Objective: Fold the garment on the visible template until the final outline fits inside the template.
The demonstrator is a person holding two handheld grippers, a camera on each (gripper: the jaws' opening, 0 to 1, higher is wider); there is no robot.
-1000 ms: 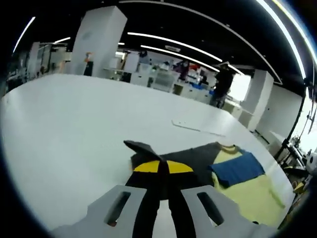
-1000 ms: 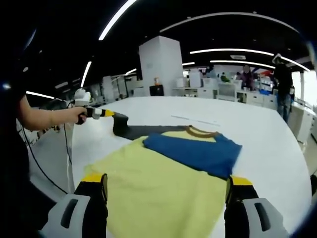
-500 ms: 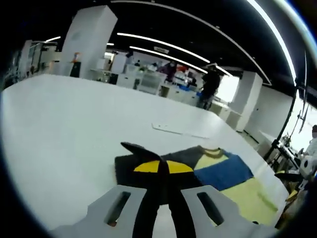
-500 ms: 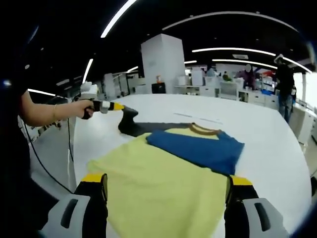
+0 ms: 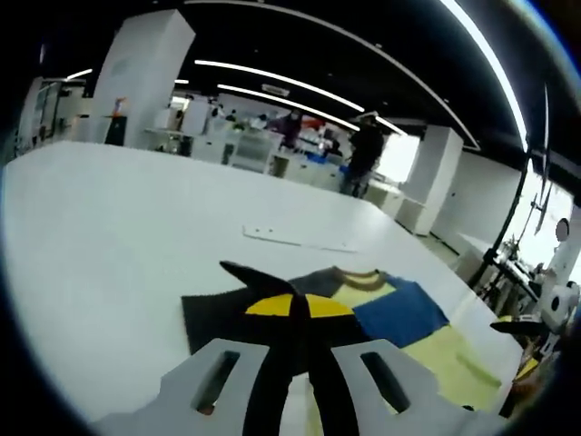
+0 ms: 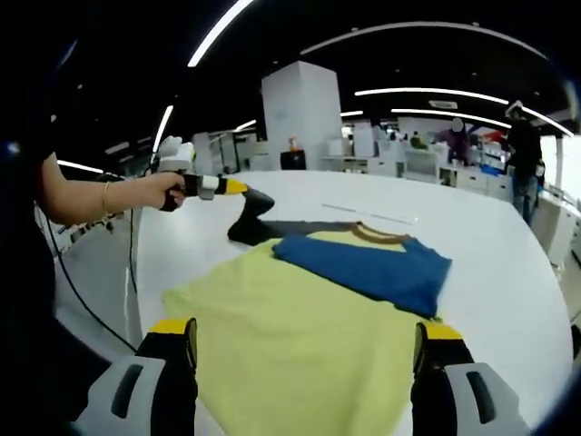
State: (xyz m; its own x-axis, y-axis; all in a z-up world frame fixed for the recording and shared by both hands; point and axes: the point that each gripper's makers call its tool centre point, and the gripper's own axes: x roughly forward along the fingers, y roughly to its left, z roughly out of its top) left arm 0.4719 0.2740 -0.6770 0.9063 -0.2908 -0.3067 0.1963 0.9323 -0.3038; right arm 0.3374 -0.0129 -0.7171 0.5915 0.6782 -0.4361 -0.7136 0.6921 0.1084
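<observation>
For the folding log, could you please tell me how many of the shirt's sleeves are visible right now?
2. The blue sleeve lies folded across the yellow shirt below the collar; the dark grey sleeve is lifted at the far left, pinched in the left gripper.

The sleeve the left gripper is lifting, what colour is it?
Dark grey, almost black. The sleeve pinched by the left gripper shows best in the right gripper view.
</observation>
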